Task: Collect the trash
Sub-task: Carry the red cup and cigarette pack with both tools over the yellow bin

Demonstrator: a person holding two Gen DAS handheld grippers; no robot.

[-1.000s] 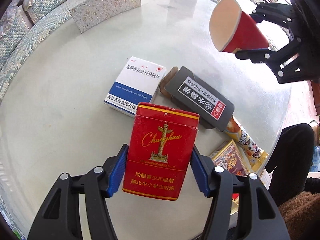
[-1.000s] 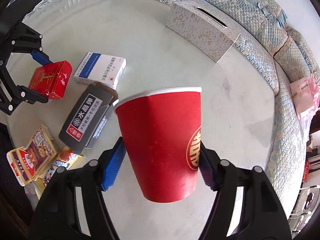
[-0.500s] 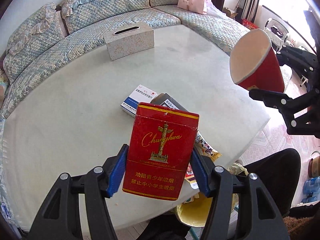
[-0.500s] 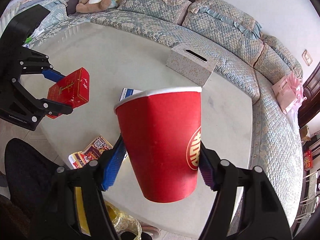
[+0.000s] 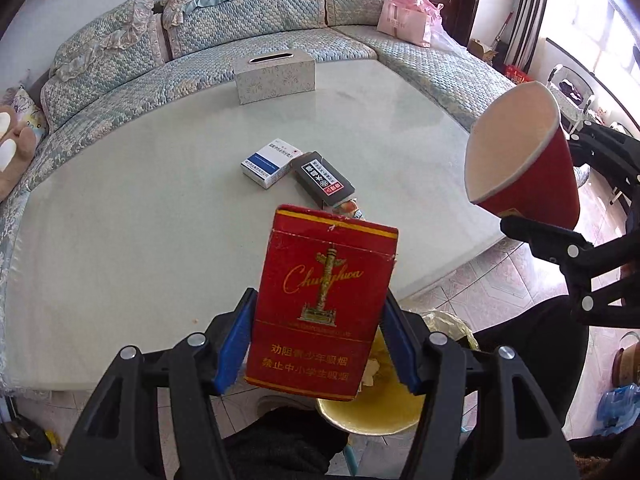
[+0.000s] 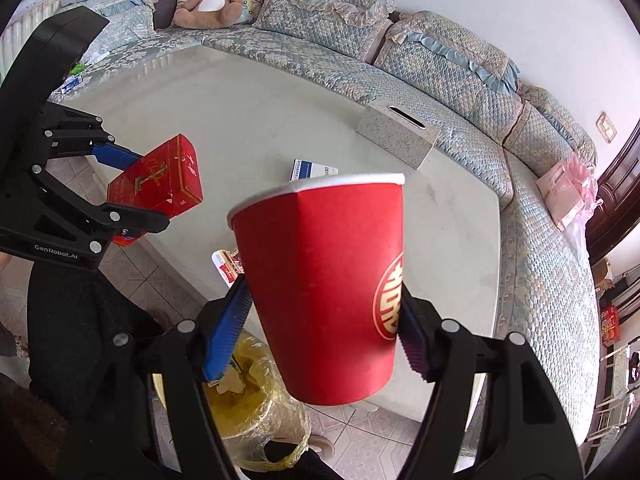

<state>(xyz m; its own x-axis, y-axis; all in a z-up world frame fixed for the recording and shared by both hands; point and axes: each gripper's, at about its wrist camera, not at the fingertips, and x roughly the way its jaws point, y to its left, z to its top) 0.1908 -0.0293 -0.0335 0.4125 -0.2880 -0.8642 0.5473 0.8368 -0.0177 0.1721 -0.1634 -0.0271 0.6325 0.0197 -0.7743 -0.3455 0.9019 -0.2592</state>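
The left tool [image 5: 316,344] clamped a red cigarette pack [image 5: 324,300] upright, the right tool [image 6: 324,336] a red paper cup [image 6: 324,288] – both held off the worktop [image 5: 160,208], above a yellow-lined bin [image 6: 256,412] just below them, likely for dropping in; more boxes lay ahead on the worktop

We see a red cigarette pack [image 5: 320,300] with gold lettering, upright, clamped at its sides above a yellow-lined trash bin [image 5: 376,412]. Beside it we see a red paper cup [image 6: 324,292], empty, rim dented, gripped at its sides above the bin.
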